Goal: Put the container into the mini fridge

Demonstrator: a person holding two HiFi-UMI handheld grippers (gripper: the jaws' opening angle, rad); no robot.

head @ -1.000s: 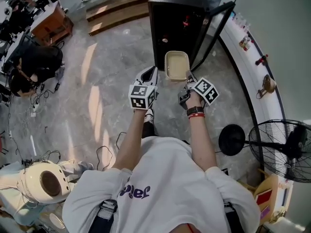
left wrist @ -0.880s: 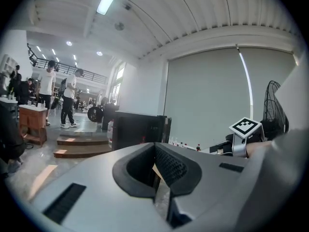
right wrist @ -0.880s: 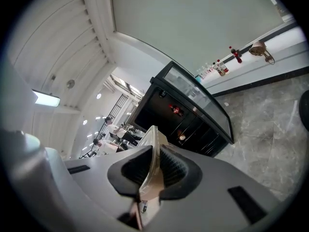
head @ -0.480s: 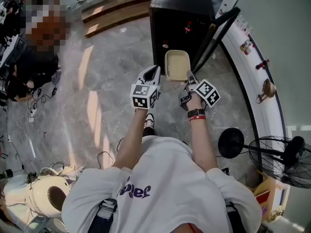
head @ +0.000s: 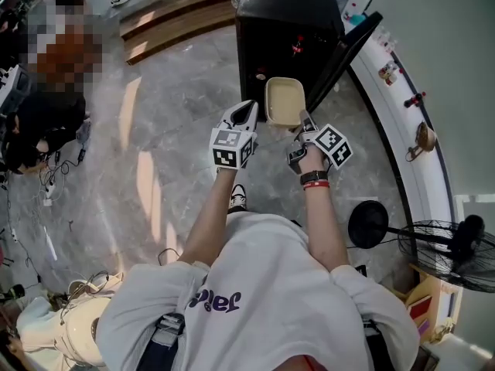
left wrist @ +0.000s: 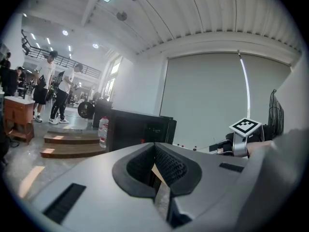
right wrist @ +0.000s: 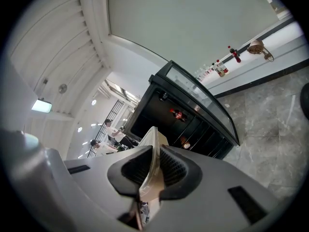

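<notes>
The shallow beige plastic container (head: 283, 100) hangs before the open black mini fridge (head: 285, 46), its near rim pinched in my narrowly parted right fingers (right wrist: 175, 167), while my left fingers (left wrist: 170, 167) press together just beside its left edge.

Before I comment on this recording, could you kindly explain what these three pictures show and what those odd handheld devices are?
A person holds a two-fingered gripper in each hand: the left gripper and right gripper. The head view looks down from the person's head; the other two views come from cameras riding on each gripper. The right gripper pinches the rim of a beige container; the left appears to grip its opposite edge. Ahead stands a black mini fridge, its door open.
</notes>
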